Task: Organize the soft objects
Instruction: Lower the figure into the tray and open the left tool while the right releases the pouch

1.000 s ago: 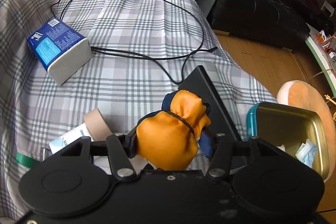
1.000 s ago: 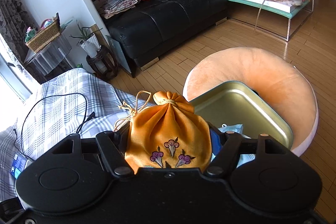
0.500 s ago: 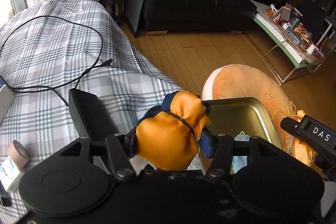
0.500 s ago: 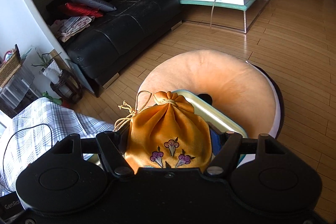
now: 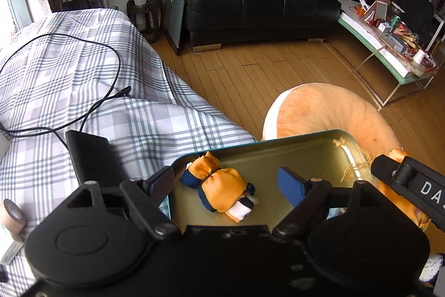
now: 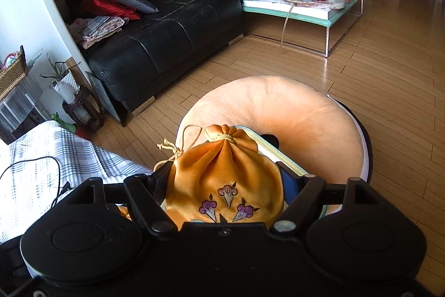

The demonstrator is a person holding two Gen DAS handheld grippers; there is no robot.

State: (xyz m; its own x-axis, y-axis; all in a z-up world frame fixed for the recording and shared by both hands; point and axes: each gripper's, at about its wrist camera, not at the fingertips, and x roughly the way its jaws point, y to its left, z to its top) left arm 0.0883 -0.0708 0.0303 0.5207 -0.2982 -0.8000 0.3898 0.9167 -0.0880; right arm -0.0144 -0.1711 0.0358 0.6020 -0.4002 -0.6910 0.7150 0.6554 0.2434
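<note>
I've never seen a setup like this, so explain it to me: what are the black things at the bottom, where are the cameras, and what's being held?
Each black shape is a handheld two-finger gripper with a camera looking along its fingers. In the left view, the left gripper is open above a metal tin resting on an orange round cushion; a small orange and blue pouch lies inside. In the right view, the right gripper clamps an orange drawstring pouch with embroidered flowers.

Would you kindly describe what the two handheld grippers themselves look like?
Both are matte black plastic. The left gripper and right gripper each have two round disc housings, angled linkage arms with silver screws, and blue finger pads. White letters "DA" mark the right gripper's side.
</note>
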